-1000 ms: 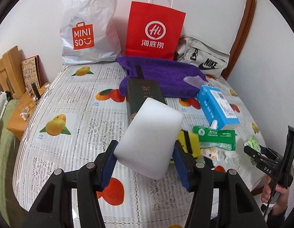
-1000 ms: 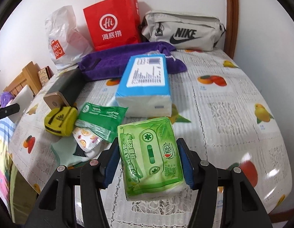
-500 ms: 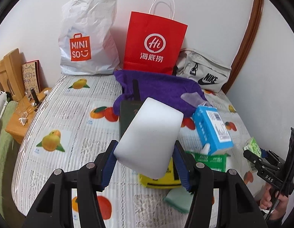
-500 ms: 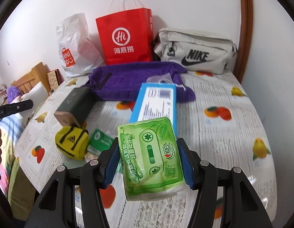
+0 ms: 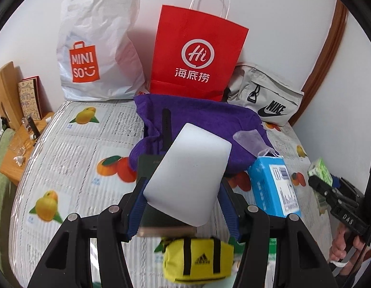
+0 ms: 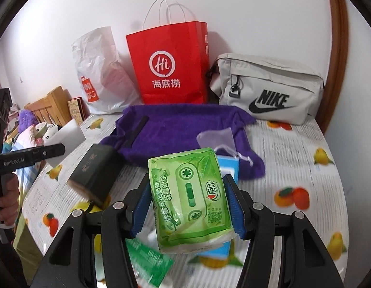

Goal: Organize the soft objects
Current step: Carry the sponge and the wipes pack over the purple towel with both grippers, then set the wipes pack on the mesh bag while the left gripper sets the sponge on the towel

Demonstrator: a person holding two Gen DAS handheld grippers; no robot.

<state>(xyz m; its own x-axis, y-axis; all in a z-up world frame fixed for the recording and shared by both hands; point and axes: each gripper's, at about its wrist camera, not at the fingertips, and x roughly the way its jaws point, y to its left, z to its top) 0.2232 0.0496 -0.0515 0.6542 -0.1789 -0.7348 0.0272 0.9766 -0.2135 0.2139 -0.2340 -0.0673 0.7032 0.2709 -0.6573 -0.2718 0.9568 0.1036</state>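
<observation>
Two loads aloft: left gripper (image 5: 181, 206) clamps white sponge (image 5: 189, 175), right gripper (image 6: 187, 206) clamps green tissue pack (image 6: 191, 198).

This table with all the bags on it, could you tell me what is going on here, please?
A person holds a gripper in each hand over a table with a fruit-print cloth. The left gripper is shut on a white sponge block, and the right gripper is shut on a green tissue pack; both are lifted off the table. A purple towel, blue tissue box, yellow pouch and dark box lie below.
</observation>
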